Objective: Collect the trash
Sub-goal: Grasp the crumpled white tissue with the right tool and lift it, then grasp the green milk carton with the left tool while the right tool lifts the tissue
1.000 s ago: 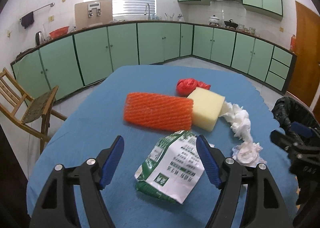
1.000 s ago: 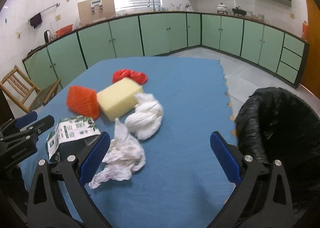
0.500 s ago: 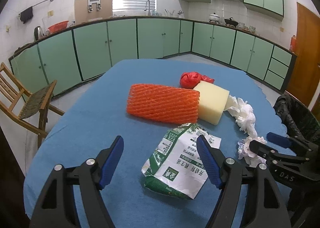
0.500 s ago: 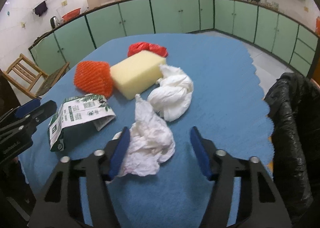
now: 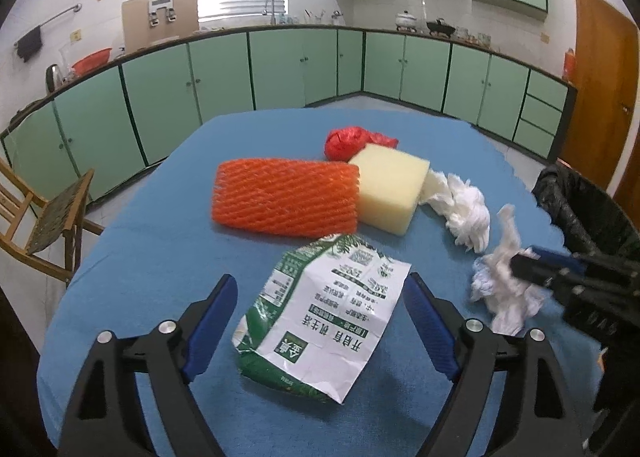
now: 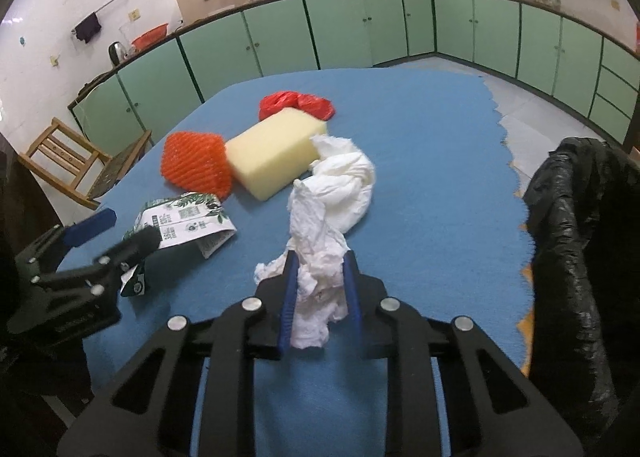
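**White tissue gripped, rest uncollected**

Left gripper (image 5: 320, 323) spread wide around the packet (image 5: 326, 317). Net (image 5: 286, 197), sponge (image 5: 390, 187), red bag (image 5: 346, 141), wad (image 6: 348, 185) lie on the table (image 6: 440, 177). Right gripper (image 6: 318, 289) pinches the tissue (image 6: 316, 253); bin (image 6: 584, 233) at right.

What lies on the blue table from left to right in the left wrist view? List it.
Orange foam net → yellow sponge → twisted white tissue → crumpled tissue in the right gripper → black trash bag.

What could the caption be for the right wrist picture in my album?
Right gripper squeezes a crumpled white tissue on the blue table, beside the black trash bag.
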The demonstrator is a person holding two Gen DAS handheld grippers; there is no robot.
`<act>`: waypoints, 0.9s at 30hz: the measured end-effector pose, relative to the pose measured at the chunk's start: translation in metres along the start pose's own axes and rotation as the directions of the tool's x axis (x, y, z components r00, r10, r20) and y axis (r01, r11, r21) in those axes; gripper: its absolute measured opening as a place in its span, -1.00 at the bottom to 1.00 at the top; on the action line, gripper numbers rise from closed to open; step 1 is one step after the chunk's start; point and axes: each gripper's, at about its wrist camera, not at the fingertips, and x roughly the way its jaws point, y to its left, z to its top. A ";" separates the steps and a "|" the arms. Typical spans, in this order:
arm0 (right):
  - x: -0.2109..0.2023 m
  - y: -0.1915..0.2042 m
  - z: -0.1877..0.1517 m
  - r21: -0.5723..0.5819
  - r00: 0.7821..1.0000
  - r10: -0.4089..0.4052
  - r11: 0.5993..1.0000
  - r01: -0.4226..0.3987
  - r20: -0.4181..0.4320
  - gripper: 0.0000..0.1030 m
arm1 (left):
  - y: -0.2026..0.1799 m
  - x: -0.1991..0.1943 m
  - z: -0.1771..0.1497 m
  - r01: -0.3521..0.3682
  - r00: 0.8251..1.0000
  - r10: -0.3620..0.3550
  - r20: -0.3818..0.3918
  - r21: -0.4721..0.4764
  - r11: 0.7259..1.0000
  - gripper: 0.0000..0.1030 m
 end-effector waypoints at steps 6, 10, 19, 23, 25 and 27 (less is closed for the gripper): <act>-0.002 -0.003 0.002 0.000 1.000 -0.007 1.000 0.007 0.004 -0.58 | 0.002 0.013 -0.003 0.004 1.000 -0.004 -0.022 0.007 1.000 0.71; -0.004 -0.004 0.003 0.000 1.000 -0.010 1.000 0.010 0.008 -0.58 | 0.001 0.023 -0.004 0.015 0.999 -0.015 -0.052 0.013 1.000 0.73; -0.008 -0.004 0.006 -0.004 1.000 -0.020 1.000 0.020 0.024 -0.58 | 0.017 0.032 -0.007 0.007 0.996 -0.015 -0.087 -0.083 0.997 0.02; -0.012 -0.002 0.008 -0.013 0.999 -0.020 1.000 0.021 0.033 -0.58 | 0.025 0.028 -0.005 0.023 0.997 -0.032 -0.070 -0.129 0.991 -0.55; -0.015 0.000 0.010 -0.022 0.999 -0.020 1.000 0.021 0.042 -0.58 | 0.024 0.023 -0.003 0.013 0.998 -0.020 -0.057 -0.126 0.992 -0.67; -0.019 0.001 0.012 -0.030 0.998 -0.019 0.999 0.021 0.053 -0.58 | 0.023 0.018 0.001 0.006 0.999 -0.012 -0.044 -0.124 0.992 -0.70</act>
